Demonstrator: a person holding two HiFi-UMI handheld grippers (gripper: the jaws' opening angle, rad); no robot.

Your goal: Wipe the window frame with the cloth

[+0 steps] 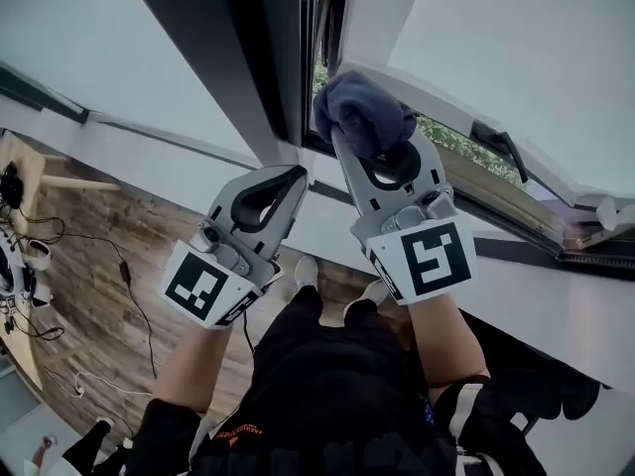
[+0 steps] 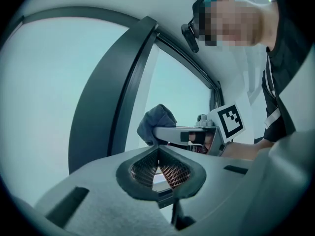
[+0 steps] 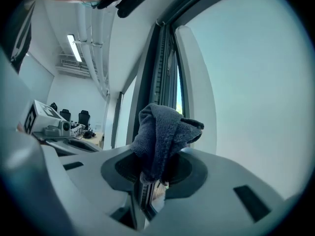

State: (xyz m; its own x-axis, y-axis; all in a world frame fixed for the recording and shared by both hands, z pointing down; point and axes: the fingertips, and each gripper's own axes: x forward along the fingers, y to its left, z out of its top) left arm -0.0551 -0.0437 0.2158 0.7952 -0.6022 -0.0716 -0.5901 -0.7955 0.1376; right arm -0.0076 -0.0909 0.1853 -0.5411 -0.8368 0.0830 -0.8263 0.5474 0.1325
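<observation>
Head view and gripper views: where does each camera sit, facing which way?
Head view: on the person's head, facing down at left tool, right tool, window frame; forearms, legs show.
Left gripper view: on the left tool, along its shut jaws, toward the right tool; torso shows.
Right gripper view: on the right tool, toward its clamped cloth.
Shared: the cloth.

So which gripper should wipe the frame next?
Right. The right gripper is shut on the cloth, already held up by the frame. The left gripper is shut with nothing in it.
</observation>
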